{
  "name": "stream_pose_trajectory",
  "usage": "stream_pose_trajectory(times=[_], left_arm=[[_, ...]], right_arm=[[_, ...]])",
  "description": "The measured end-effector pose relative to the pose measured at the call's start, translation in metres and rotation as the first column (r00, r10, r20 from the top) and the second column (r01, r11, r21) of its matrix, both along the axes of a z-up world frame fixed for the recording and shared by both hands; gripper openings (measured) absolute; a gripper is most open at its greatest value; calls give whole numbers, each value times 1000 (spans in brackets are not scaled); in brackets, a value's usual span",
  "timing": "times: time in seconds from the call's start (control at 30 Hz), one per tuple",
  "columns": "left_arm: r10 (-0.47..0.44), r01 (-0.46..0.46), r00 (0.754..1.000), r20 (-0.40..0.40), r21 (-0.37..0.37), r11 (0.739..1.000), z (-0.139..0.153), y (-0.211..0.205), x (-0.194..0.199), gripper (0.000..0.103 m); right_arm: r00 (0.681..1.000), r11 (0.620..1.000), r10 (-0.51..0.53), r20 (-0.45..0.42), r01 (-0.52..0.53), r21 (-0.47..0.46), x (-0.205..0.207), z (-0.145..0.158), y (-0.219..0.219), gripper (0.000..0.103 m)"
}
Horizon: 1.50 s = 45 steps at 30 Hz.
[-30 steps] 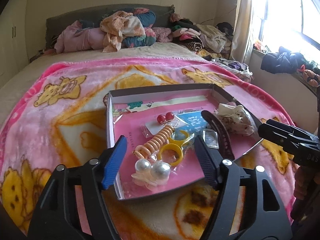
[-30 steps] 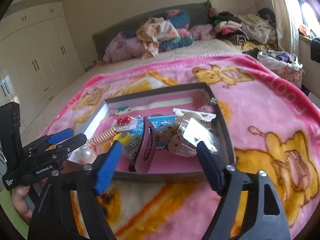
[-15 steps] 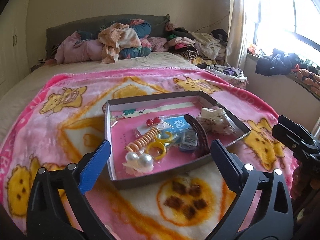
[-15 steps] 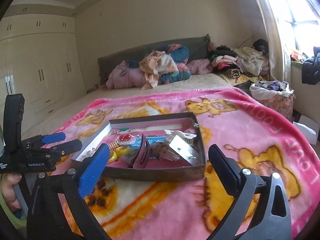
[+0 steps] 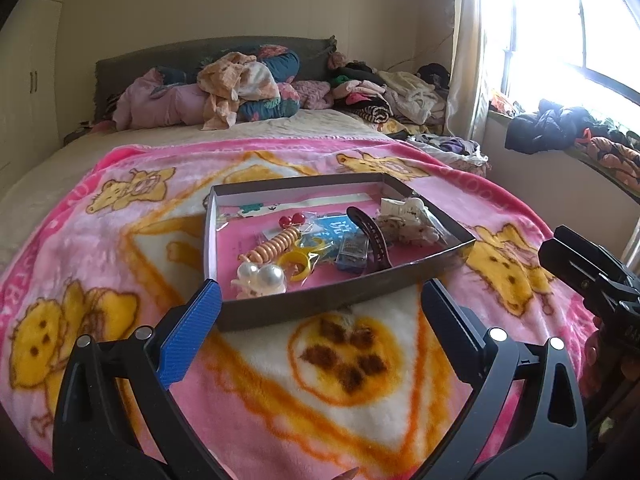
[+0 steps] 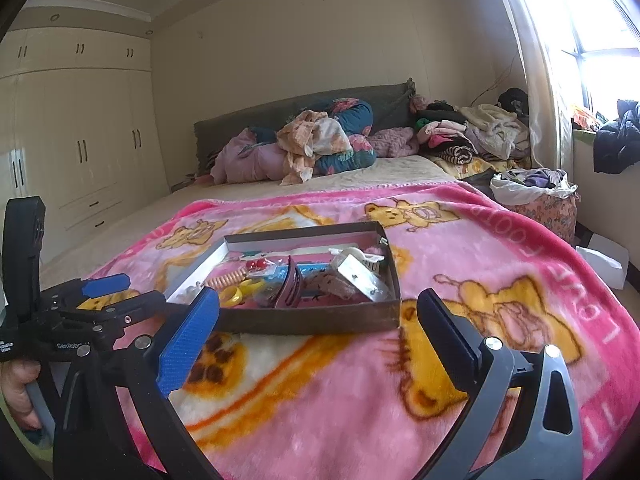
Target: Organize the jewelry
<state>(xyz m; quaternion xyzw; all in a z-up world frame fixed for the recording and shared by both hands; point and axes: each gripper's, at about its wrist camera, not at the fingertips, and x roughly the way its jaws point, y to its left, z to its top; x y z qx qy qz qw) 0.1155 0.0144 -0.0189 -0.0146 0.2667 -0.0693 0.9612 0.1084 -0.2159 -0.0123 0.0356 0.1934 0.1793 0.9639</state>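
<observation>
Both grippers are pulled back from the tray [image 5: 434,265] vs. 1 s ago; left gripper [image 5: 320,316] & right gripper [image 6: 318,314] are seen spread wide, nothing held. Jewelry, e.g. pearl clip [image 5: 261,276], is left in tray on bed; sorting is judged paused/done.

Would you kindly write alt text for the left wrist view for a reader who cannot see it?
A shallow dark box of jewelry sits on a pink cartoon-bear blanket on a bed, holding pearl pieces, a yellow ring and a dark hair clip. The open, empty left tool frames it from just in front.
</observation>
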Motion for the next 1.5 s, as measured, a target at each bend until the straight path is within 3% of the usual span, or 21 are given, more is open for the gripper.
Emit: stream_pose_trajectory(times=[0.67,1.5], left_arm=[[103,-106,990,95,22,994,-4,1,-25,91],[122,-123,991,47,26,992,-22,-7,-16,91]], right_arm=[[996,996,-84,22,85,-35,-17,-24,6,97],[995,995,-91,-46,89,-35,-5,-41,1,97]])
